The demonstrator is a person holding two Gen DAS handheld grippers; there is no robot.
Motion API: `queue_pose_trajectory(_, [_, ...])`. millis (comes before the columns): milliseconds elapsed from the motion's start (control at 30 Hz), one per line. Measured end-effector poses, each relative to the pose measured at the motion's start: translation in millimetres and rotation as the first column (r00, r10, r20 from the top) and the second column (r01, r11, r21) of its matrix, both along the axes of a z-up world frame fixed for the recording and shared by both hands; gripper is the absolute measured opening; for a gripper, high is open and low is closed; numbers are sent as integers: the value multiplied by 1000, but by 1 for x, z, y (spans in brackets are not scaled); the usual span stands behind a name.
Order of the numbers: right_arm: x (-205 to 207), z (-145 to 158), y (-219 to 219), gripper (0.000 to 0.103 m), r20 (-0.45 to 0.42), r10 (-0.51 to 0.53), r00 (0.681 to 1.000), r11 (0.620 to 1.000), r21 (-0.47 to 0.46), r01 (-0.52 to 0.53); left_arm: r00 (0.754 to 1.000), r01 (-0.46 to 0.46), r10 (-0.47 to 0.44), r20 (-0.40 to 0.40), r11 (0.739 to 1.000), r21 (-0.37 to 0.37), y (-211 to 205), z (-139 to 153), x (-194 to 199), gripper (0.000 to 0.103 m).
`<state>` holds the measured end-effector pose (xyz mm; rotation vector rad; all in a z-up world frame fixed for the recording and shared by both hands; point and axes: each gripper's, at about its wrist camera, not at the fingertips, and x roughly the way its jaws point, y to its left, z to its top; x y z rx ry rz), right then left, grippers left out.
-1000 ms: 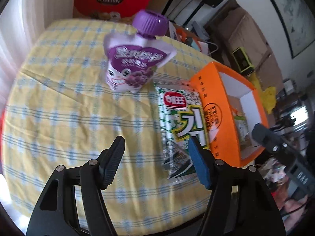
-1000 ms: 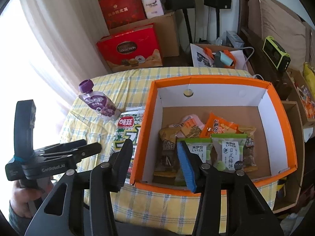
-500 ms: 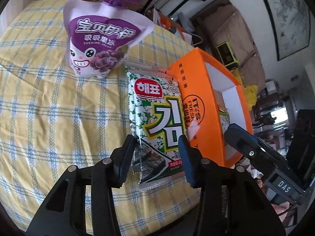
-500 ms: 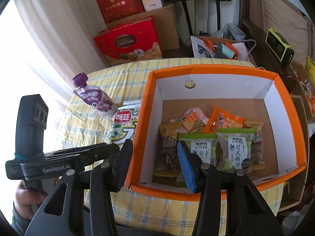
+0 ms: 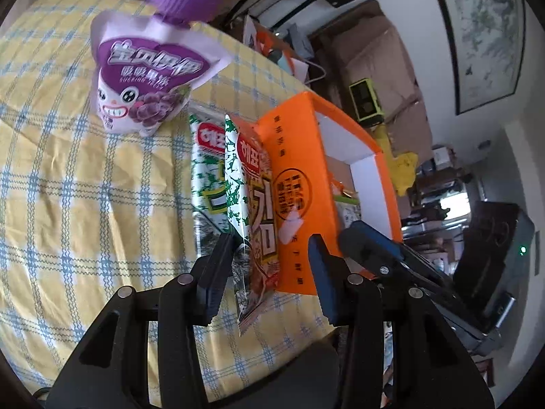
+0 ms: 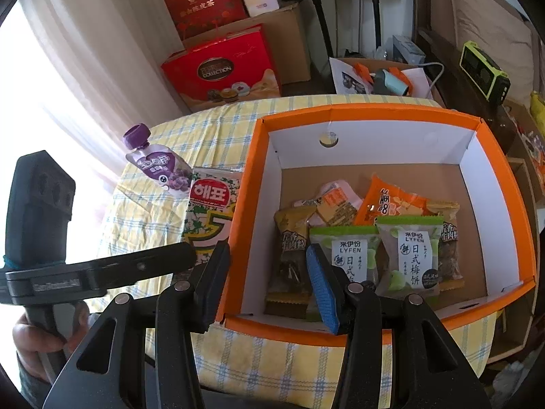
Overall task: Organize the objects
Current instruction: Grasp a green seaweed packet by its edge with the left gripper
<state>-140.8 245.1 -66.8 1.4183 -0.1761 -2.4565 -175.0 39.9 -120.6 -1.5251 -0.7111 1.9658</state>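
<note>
Left tongs [image 5: 270,259]: we log them spread; 0.5 s ago narrower.
Seaweed packet [image 5: 253,204]: now tipped on edge between the fingers, against orange box [image 5: 296,184]; earlier flat on desk [image 5: 85,204].
Right tongs [image 6: 267,283]: spread, unchanged.

- A table [image 6: 218,129] is covered by a yellow checked cloth.
- An orange box [image 6: 504,177], a seaweed packet [image 6: 207,218] and a purple pouch [image 6: 160,167] are carried.

I see yellow-and-blue checked tablecloth [image 5: 85,187]; purple-capped purple-white pouch [image 5: 146,78]; green-white seaweed packs [image 5: 250,204], red logo; orange box [image 6: 385,112], white inside; red gift box [image 6: 221,68].
</note>
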Motion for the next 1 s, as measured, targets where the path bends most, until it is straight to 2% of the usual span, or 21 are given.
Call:
queue_pose_trajectory(100, [0,-1,-2,49,3,4,1000,1000,-2,-4,1000,-18,18,20,1000,12,-4,-8,-3,42])
queue_pose_trajectory(233, [-1,-3,-4,49,10,11,1000,1000,-1,-11,1000,-26,25,17,998,54,-6,-9,-3,31])
queue_pose_trajectory(300, [-1,-5,-4,49,14,11,1000,1000,-2,-11,999,-31,29,29,997,75,-7,-11,-6,31])
queue_pose_trajectory(467, [-1,-10,-7,49,29,20,999,1000,-10,-20,997,-47,46,67,999,20,-7,-24,-9,30])
queue_pose_trajectory(533, [0,-11,-8,49,33,27,999,1000,-9,-26,997,-55,56,45,998,-30,-8,-24,-4,13])
queue_pose_trajectory(567, [0,-11,-9,49,33,29,999,1000,-8,-29,998,-62,64,28,996,-58,-7,-22,-2,10])
queue_pose_trajectory(767, [1,-2,-7,49,7,17,1000,1000,6,-17,997,-81,80,-21,994,-74,-17,-10,7,9])
queue_pose_trajectory(1000, [6,27,-10,49,-59,29,998,999,15,-28,990,-116,108,-87,989,-92,-46,15,23,8])
